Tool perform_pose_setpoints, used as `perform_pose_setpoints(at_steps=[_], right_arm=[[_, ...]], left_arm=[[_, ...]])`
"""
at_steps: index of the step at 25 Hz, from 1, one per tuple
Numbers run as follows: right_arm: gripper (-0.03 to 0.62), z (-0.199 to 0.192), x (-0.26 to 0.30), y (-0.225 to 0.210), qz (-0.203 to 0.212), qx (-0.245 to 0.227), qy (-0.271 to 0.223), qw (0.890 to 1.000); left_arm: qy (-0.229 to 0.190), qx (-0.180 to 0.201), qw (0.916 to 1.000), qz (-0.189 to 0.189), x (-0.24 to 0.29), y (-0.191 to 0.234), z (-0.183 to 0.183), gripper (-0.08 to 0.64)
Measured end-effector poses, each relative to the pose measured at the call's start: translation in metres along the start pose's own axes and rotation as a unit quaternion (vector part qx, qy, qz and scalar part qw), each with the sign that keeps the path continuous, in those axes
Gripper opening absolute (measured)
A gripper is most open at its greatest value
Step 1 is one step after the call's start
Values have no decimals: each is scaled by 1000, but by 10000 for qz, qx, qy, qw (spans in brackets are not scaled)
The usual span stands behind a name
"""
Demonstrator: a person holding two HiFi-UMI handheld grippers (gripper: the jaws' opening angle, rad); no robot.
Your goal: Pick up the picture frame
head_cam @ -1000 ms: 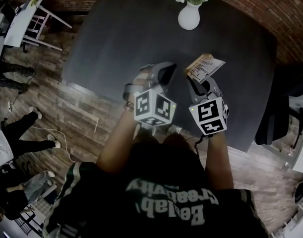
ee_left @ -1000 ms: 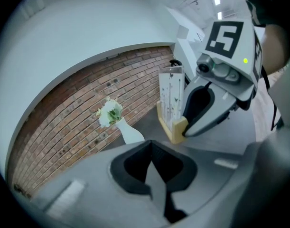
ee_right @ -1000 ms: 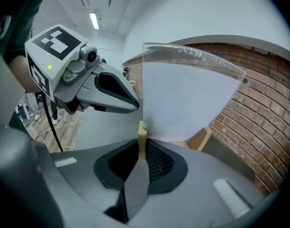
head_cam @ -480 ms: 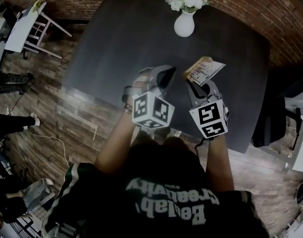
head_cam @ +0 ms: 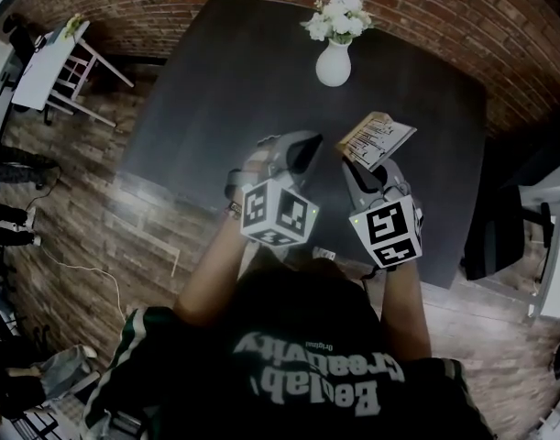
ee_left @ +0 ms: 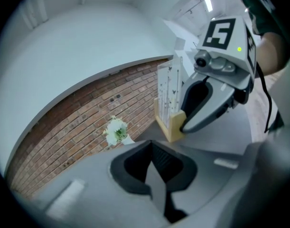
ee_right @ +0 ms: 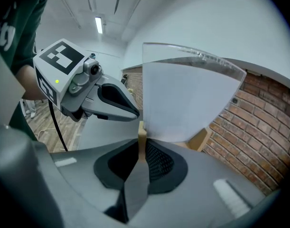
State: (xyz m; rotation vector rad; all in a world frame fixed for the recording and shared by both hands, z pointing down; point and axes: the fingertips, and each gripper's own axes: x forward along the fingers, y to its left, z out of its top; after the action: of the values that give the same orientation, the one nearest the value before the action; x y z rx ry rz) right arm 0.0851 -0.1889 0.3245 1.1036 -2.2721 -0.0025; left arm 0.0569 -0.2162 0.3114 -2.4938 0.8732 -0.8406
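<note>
**A:** What has changed in the last second?

**B:** Mostly height. My right tongs (head_cam: pixel 371 167) have come up and the picture frame (head_cam: pixel 376 137) has come up with them. It hangs tilted above the dark table (head_cam: pixel 225 81), and no part of it touches the top. The white vase (head_cam: pixel 333 62) of flowers stands well apart from it, farther back on the table.

**A:** And the grip itself?

**B:** No change there. The jaws are closed almost together on the thin wooden edge of the frame, and the pale pane rises out from between them. It sits in the jaws the way it did a second ago, so I judge it hasn't slipped.

**A:** Your left tongs?

**B:** My left tongs (head_cam: pixel 302 147) have risen alongside, near the frame but not touching it. Their jaws are closed on each other with nothing between them — they carry nothing.

**A:** So where does that leave the task?

**B:** As good as done, I'd say — the frame is off the table and one pair alone holds it. What's left is to keep it steady. The hold is on a narrow edge, so a quick swing could let the frame pivot in the jaws.
</note>
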Motion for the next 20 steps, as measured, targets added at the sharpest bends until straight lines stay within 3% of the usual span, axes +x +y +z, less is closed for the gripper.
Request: perform_pose_setpoints(at_steps=[20], right_arm=[[52,36,-26,-2,-79,-187,-320,9993]], left_arm=[[-453,257,9986,-16,-17,12,39,2]])
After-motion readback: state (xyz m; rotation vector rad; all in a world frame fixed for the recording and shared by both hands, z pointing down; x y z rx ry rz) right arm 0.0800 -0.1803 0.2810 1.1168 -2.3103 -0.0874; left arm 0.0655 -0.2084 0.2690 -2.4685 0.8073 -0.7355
